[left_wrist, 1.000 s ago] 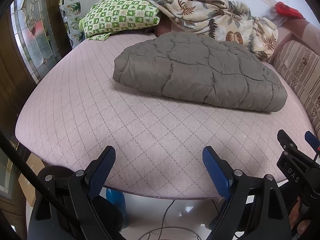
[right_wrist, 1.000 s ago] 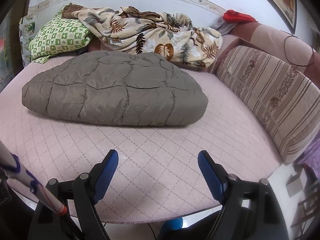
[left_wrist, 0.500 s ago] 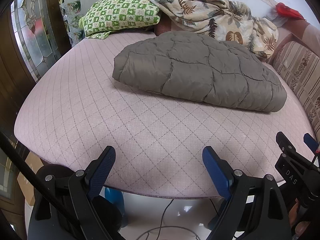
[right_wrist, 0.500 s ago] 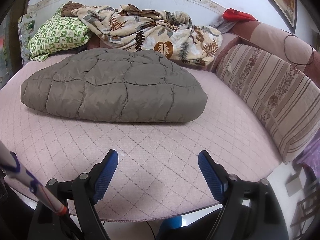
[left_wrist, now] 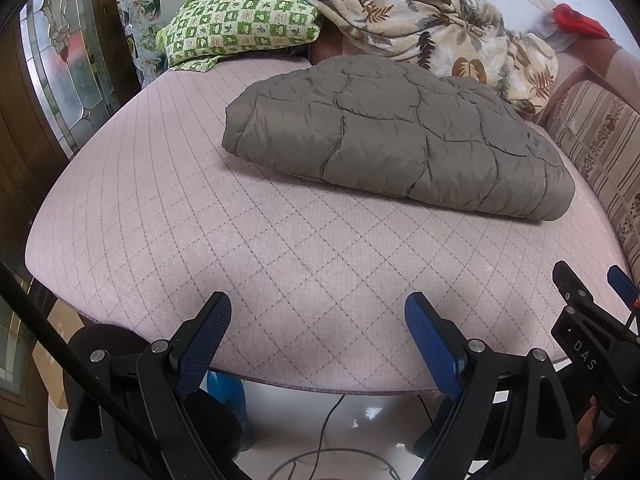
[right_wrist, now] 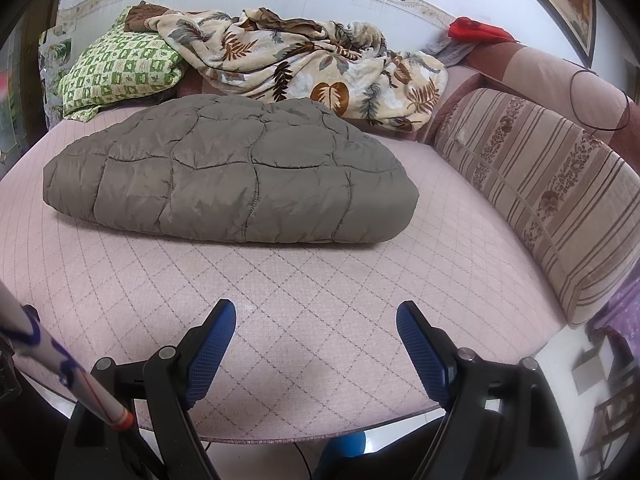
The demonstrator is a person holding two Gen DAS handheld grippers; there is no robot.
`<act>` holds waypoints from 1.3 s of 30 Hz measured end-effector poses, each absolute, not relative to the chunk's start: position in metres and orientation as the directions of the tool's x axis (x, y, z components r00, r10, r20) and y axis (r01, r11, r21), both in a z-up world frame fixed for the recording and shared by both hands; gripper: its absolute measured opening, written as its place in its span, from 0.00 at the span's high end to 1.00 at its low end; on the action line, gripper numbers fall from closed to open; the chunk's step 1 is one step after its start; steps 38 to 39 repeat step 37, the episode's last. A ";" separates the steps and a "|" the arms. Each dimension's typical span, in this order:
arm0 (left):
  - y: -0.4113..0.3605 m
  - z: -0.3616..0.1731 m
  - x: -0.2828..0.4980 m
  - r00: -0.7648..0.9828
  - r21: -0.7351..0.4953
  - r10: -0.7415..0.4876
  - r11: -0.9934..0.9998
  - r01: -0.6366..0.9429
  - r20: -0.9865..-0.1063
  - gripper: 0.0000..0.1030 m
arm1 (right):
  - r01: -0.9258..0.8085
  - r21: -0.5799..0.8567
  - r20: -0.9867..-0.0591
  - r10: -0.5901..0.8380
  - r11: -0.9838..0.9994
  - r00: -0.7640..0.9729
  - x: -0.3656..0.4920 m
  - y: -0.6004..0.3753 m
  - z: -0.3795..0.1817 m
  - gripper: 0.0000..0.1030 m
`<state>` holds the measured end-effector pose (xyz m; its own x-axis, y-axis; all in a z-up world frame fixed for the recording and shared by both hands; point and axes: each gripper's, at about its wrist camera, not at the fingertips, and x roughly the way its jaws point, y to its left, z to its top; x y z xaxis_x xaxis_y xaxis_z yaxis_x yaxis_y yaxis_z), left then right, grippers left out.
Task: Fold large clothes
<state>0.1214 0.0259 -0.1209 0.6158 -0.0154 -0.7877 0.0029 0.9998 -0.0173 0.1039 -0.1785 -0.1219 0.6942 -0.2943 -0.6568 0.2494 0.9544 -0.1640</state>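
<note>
One quilted grey-brown jacket (right_wrist: 228,176) is lying folded into a compact bundle in the middle of the pink quilted mattress (right_wrist: 312,320), well apart from both tools. Nothing about it is changing: across the last second its outline and place on the bed are staying the same, and both hands are keeping still at the near edge. Behind it, a leaf-print blanket (right_wrist: 320,68) and a green checked pillow (right_wrist: 116,72) are sitting heaped against the wall, with a striped bolster (right_wrist: 552,200) running along the right. Both the left gripper (left_wrist: 318,324) and the right gripper (right_wrist: 316,328) are hanging released, jaws spread with only mattress between them. Judging by this stillness, the fold is looking finished, or a pause is coming before a further tuck.
</note>
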 end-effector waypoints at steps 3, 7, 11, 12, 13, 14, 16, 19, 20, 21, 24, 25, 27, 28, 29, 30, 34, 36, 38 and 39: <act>0.026 -0.121 0.121 0.616 -0.017 -0.016 1.000 0.003 -0.788 0.15 | 0.250 -0.165 -0.657 -0.296 0.954 0.694 0.104 -0.176 -0.122 0.16; 0.025 -0.121 0.121 0.615 -0.014 -0.014 1.000 0.003 -0.789 0.15 | 0.247 -0.164 -0.658 -0.293 0.955 0.694 0.104 -0.173 -0.122 0.16; 0.026 -0.123 0.122 0.608 -0.021 -0.019 1.000 0.005 -0.793 0.15 | 0.243 -0.164 -0.655 -0.290 0.956 0.698 0.103 -0.171 -0.122 0.16; 0.026 -0.123 0.122 0.607 -0.021 -0.019 1.000 0.005 -0.794 0.15 | 0.242 -0.163 -0.654 -0.288 0.956 0.699 0.103 -0.170 -0.122 0.16; 0.026 -0.124 0.123 0.606 -0.022 -0.020 1.000 0.004 -0.795 0.15 | 0.241 -0.163 -0.654 -0.287 0.957 0.700 0.103 -0.171 -0.122 0.16; 0.027 -0.124 0.123 0.605 -0.024 -0.022 1.000 0.005 -0.796 0.15 | 0.240 -0.162 -0.655 -0.286 0.957 0.700 0.103 -0.170 -0.123 0.16; 0.028 -0.124 0.124 0.603 -0.026 -0.023 1.000 0.004 -0.797 0.15 | 0.239 -0.162 -0.655 -0.286 0.957 0.699 0.103 -0.169 -0.123 0.16; 0.028 -0.125 0.125 0.599 -0.031 -0.028 0.999 0.004 -0.800 0.15 | 0.239 -0.161 -0.657 -0.285 0.958 0.698 0.103 -0.168 -0.124 0.16; 0.028 -0.125 0.125 0.598 -0.033 -0.030 0.999 0.006 -0.801 0.15 | 0.239 -0.159 -0.659 -0.283 0.958 0.697 0.104 -0.168 -0.124 0.16; 0.028 -0.125 0.125 0.597 -0.035 -0.032 0.999 0.006 -0.801 0.15 | 0.239 -0.158 -0.659 -0.283 0.958 0.697 0.104 -0.168 -0.124 0.16; 0.028 -0.126 0.125 0.597 -0.037 -0.034 0.999 0.006 -0.801 0.15 | 0.238 -0.158 -0.658 -0.282 0.958 0.698 0.104 -0.167 -0.124 0.16; 0.028 -0.126 0.125 0.597 -0.039 -0.035 0.999 0.006 -0.802 0.15 | 0.237 -0.158 -0.657 -0.281 0.959 0.699 0.104 -0.167 -0.124 0.16; 0.028 -0.126 0.125 0.597 -0.037 -0.032 0.999 0.004 -0.802 0.15 | 0.236 -0.157 -0.657 -0.280 0.959 0.700 0.104 -0.166 -0.125 0.16; 0.027 -0.126 0.125 0.596 -0.036 -0.031 0.999 0.004 -0.802 0.15 | 0.235 -0.158 -0.657 -0.280 0.959 0.700 0.104 -0.166 -0.125 0.16; 0.028 -0.126 0.125 0.597 -0.036 -0.031 0.999 0.004 -0.802 0.15 | 0.235 -0.157 -0.659 -0.279 0.959 0.699 0.104 -0.166 -0.126 0.16; 0.029 -0.126 0.125 0.597 -0.036 -0.031 0.999 0.002 -0.802 0.15 | 0.234 -0.157 -0.660 -0.278 0.960 0.698 0.104 -0.166 -0.126 0.16; 0.029 -0.127 0.125 0.595 -0.043 -0.040 0.999 0.008 -0.803 0.15 | 0.234 -0.155 -0.666 -0.276 0.960 0.693 0.105 -0.165 -0.127 0.16; 0.030 -0.128 0.127 0.594 -0.043 -0.042 0.999 0.013 -0.804 0.15 | 0.233 -0.153 -0.669 -0.274 0.960 0.691 0.105 -0.165 -0.128 0.16; 0.030 -0.128 0.127 0.593 -0.041 -0.041 0.999 0.014 -0.804 0.15 | 0.232 -0.152 -0.670 -0.273 0.961 0.690 0.106 -0.165 -0.128 0.16; 0.030 -0.128 0.127 0.593 -0.041 -0.041 0.999 0.014 -0.804 0.15 | 0.232 -0.152 -0.670 -0.273 0.961 0.690 0.106 -0.165 -0.128 0.16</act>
